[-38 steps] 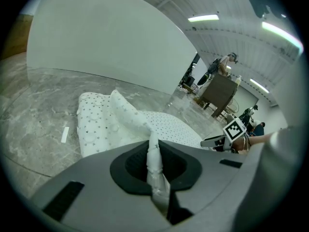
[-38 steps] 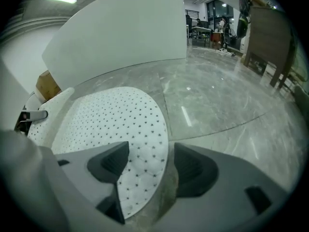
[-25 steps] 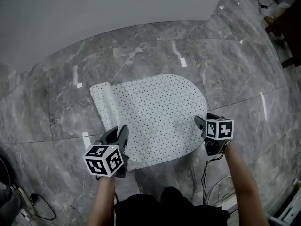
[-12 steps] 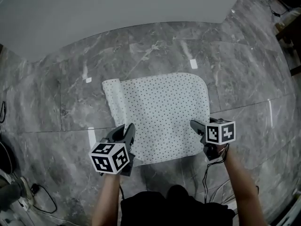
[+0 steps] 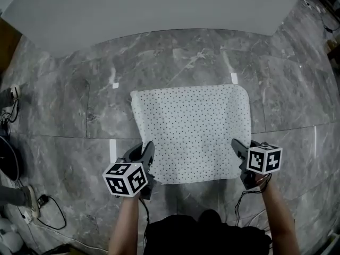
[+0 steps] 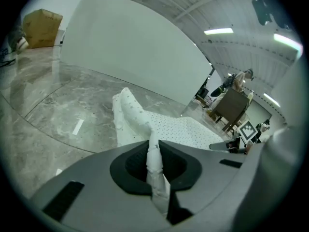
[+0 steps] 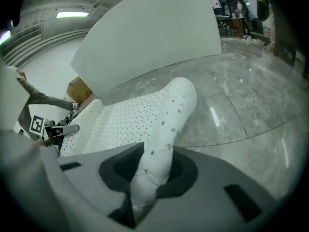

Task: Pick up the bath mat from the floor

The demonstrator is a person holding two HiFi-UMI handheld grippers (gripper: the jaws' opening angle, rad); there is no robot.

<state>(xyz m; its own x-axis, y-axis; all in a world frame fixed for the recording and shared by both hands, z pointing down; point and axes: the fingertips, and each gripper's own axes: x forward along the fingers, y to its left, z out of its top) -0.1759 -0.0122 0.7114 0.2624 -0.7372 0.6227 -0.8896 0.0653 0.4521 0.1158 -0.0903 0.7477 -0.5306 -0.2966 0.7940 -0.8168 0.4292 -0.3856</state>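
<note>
Left gripper [image 6: 154,164]: shut tight on the near left corner of the bath mat [image 5: 194,134], with a thin fold squeezed flat between the jaws. Right gripper [image 7: 150,170]: just been closing, now pressed onto a thicker, rolled bunch of the near right corner. Outward from the jaws: white, dotted, near edge raised, the rest spread on the grey marble floor [image 5: 79,105], far edge toward the white panel [image 5: 159,15]. Looks soft, limp and light, with some padding; likely to sag in the middle and drape rather than keep shape. Best held at both near corners, well in from the hem, against slipping out.
</note>
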